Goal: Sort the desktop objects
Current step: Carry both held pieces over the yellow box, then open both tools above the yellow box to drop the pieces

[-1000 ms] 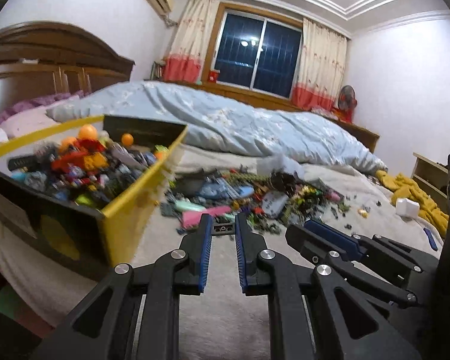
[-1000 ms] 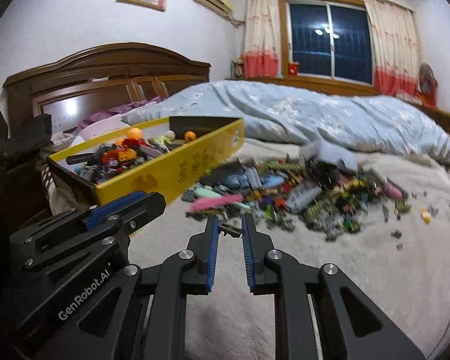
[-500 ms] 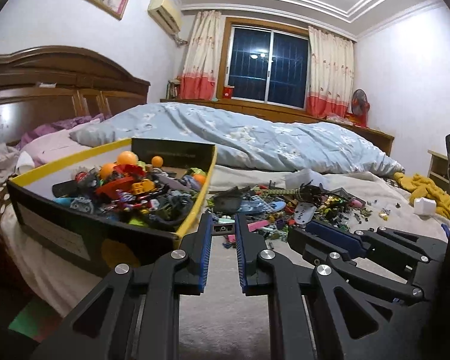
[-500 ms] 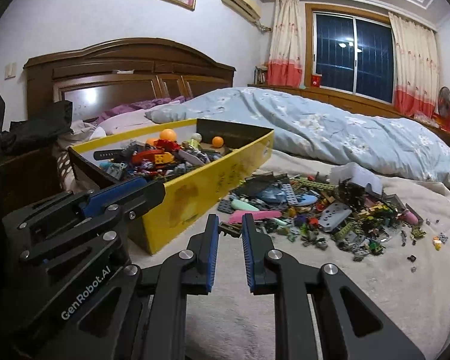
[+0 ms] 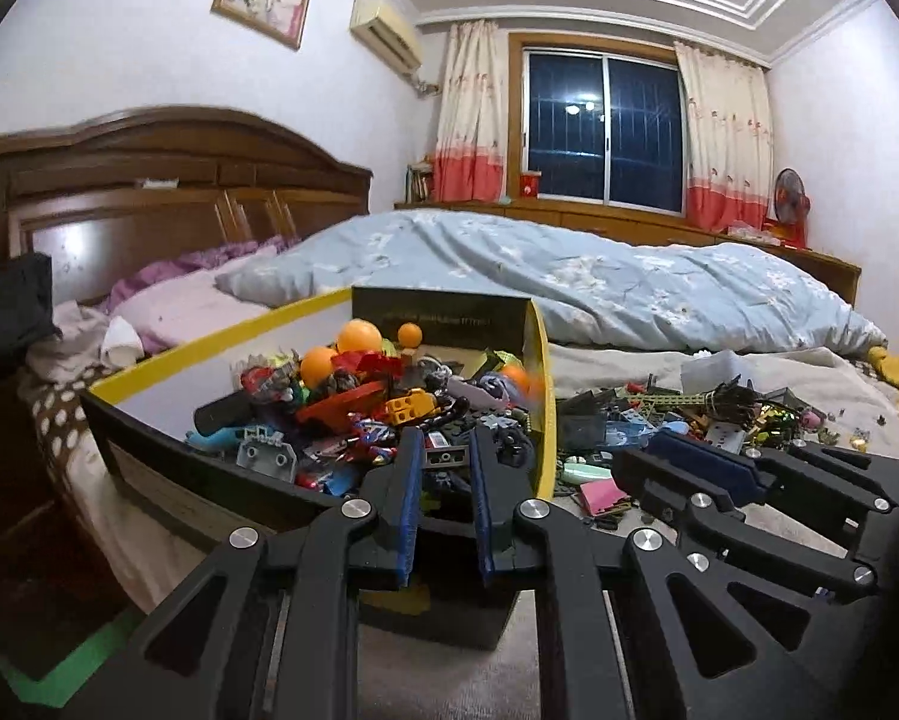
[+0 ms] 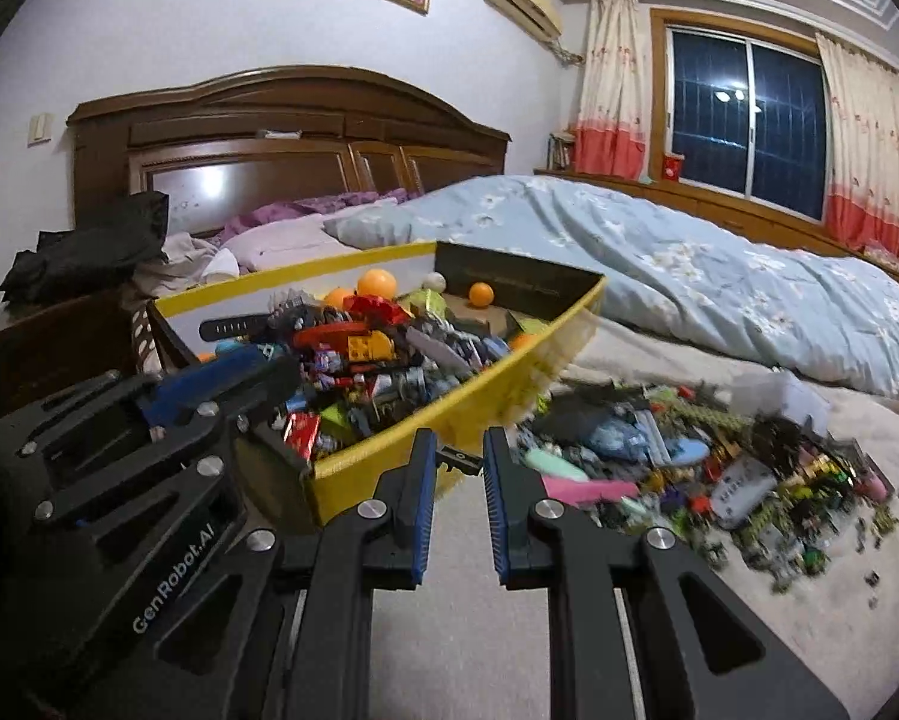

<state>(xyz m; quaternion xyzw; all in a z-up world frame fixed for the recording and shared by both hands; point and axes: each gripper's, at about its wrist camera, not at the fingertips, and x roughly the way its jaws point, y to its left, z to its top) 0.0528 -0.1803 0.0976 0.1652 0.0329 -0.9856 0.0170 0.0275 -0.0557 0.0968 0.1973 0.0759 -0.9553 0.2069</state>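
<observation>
Centre of frame: yellow box on the bed, heaped with toy bricks and orange balls; lower centre, left hand-held gripper pinching a small dark piece above that heap; right hand-held gripper likewise pinching a dark piece; loose pile at right on the bed.

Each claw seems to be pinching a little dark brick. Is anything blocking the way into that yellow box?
For the left gripper, nothing: its small dark brick is already over the yellow box. The right gripper holds its dark piece outside, with the box's yellow side wall ahead.
</observation>
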